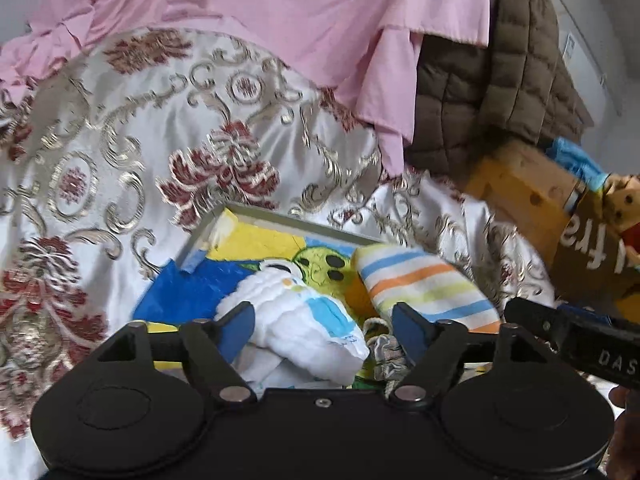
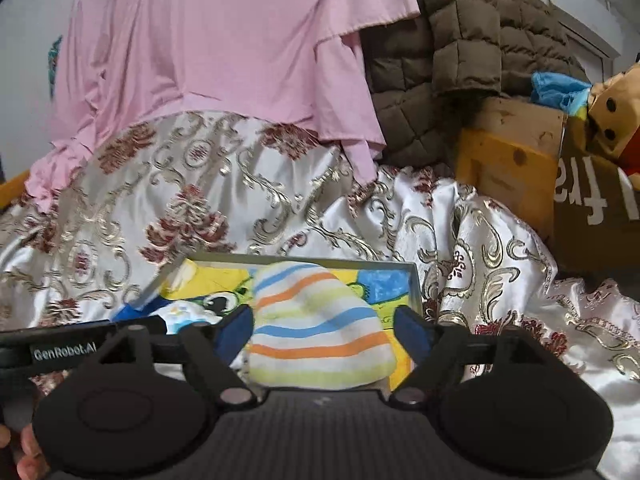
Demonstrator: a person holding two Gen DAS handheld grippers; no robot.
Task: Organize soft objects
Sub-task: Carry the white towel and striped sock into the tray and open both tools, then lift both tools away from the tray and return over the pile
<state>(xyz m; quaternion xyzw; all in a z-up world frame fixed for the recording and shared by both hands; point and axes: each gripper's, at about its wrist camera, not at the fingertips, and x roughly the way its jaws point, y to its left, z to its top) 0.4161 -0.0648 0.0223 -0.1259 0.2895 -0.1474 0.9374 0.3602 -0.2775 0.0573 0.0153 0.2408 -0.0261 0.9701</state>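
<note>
Brocade bedspread [image 1: 120, 152] under a shallow tray [image 1: 208, 232], pink cloth [image 1: 280, 12] draped behind.
Left gripper [image 1: 324, 330] spread wide, white quilted cloth [image 1: 304, 312] between its jaws, unpinched. Right gripper [image 2: 324, 330] spread too, striped cloth [image 2: 320, 332] lying loose between; both cloths sit in tray.

Striped cloth [image 2: 320, 324]: blue, orange, yellow; pink sheet [image 2: 224, 40].

A floral satin bedspread [image 2: 248, 200] lies beneath a pink garment [image 2: 224, 52], beside a brown quilted jacket [image 2: 460, 40] and a cardboard box [image 2: 592, 208].
</note>
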